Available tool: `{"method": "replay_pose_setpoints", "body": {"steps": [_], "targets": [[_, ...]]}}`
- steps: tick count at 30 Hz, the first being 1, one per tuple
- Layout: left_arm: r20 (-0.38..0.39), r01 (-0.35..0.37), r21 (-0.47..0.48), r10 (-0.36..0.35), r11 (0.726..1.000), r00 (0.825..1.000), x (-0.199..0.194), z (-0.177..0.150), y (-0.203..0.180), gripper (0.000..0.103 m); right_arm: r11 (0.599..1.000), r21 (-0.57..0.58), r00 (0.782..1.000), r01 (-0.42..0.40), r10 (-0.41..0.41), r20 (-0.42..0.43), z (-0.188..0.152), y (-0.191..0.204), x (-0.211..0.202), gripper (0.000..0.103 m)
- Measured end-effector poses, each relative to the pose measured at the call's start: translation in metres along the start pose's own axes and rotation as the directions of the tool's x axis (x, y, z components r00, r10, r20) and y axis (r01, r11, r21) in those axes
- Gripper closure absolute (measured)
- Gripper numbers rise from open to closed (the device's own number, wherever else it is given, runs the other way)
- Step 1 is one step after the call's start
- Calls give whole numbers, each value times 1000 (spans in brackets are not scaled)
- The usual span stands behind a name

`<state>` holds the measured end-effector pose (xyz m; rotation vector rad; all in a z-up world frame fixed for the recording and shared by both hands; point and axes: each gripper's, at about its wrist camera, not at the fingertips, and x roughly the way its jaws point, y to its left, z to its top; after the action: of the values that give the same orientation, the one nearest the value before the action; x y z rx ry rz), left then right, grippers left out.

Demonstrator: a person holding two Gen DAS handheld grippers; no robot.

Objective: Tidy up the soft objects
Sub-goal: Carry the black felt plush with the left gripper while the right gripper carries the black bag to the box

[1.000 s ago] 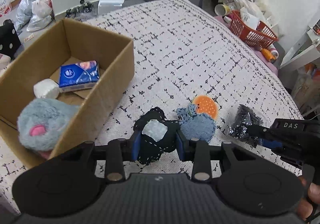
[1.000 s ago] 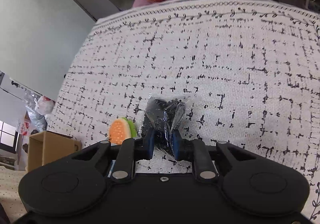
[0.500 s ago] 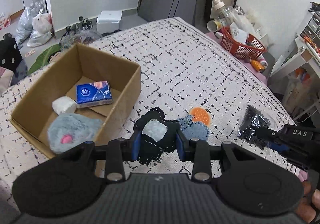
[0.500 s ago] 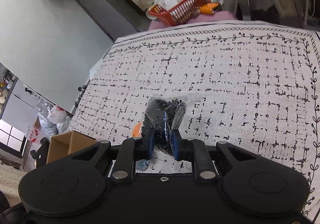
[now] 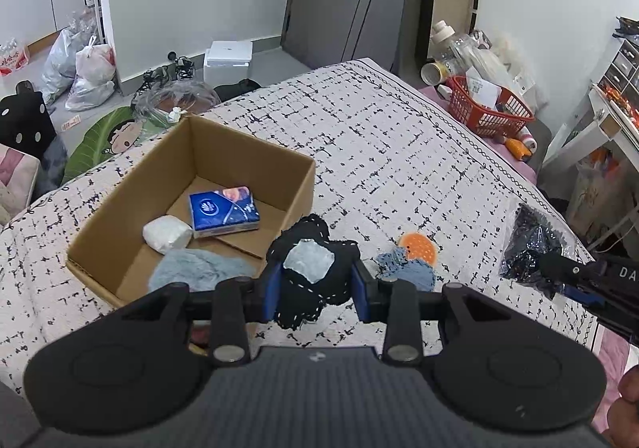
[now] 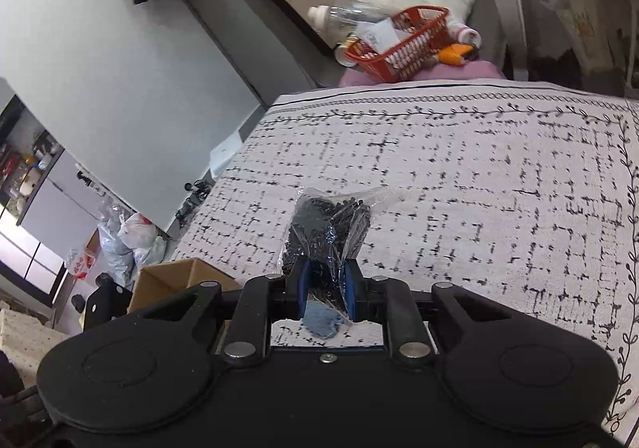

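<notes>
While my left hand-held gripper (image 5: 315,290) pinches the black pouch (image 5: 311,268) and the right (image 6: 325,294) clamps the plastic bag (image 6: 327,224), I should release both low inside the cardboard box (image 5: 120,208).

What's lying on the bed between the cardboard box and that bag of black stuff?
In the left wrist view, a blue fuzzy thing and an orange sponge lie between the box and the bag.

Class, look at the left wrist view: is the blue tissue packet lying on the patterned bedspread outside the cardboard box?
No, the blue tissue packet lies inside the open brown cardboard box, beside a white wad.
</notes>
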<state>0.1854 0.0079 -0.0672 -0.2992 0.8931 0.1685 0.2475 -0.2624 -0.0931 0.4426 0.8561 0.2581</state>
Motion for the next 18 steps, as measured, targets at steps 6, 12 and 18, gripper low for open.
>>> {"method": "replay_pose_setpoints", "body": {"steps": [6,12,18], "targets": [[8,-7,-9,7,1000,1000,-5,6,13,68,999,-15,1000,-29,29,-6,-3,14,3,85],[19,-19,-33,20,999,1000,-8,15,33,68,996,-53,998,-69,69,-9,-7,36,6,85],[18,-43,-77,44,996,999,-5,23,61,67,991,-93,995,-95,93,-26,-15,63,16,85]]}}
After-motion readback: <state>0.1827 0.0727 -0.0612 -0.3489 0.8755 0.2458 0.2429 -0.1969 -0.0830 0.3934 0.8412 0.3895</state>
